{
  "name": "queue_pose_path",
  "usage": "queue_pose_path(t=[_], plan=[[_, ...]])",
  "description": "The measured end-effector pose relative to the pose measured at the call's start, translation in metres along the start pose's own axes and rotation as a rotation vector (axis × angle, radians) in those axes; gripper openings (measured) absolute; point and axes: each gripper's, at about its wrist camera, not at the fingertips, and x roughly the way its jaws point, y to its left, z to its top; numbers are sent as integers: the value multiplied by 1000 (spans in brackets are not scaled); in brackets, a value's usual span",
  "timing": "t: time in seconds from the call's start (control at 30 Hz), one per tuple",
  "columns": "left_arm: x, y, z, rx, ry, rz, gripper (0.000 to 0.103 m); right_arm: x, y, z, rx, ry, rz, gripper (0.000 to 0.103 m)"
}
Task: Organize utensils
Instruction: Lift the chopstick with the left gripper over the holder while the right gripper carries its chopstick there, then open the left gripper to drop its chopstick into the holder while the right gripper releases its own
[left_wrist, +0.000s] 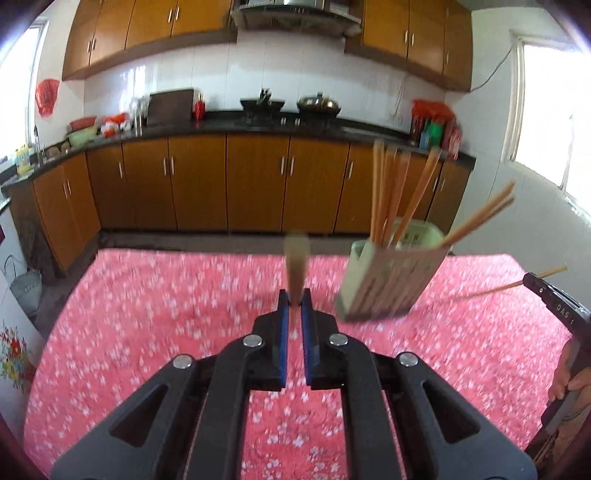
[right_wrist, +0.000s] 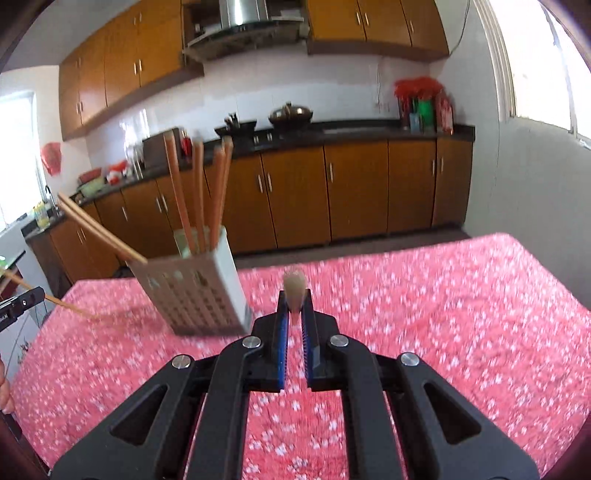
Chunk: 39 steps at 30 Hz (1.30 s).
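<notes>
A pink floral table (left_wrist: 147, 332) bears a slotted holder (left_wrist: 388, 284) full of chopsticks (left_wrist: 384, 195). Left of the holder, the left gripper (left_wrist: 295, 304) grasps one chopstick (left_wrist: 295, 266); right of it, the right gripper (right_wrist: 295, 312) clamps another chopstick (right_wrist: 294, 290).

White lettering reading "DAS 1" runs along the black body of the right gripper (left_wrist: 532, 280), seen at the edge of the left wrist view. No other text, label or brand is legible.
</notes>
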Motion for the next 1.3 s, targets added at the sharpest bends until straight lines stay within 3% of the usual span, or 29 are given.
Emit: queue_pose_path(t=[0.27,0.53,0.73,1.0,1.3], plan=[[-34,-20,25,18,-64,-62,8,-26,14,33,5,-79,88,8],[-70,-54,60,22,-187,-162,8,-67,40,81,7,-239,233,8],[-81,-80,91,3,-306,-189,8,-72,60,105,-16,-365,238,8],[-44,-89,109,-40,-354,-143,8,-37,75,106,-43,-398,175,8],[14,-86,97,-46,-285,-139,8,5,78,95,-41,-315,162,8]])
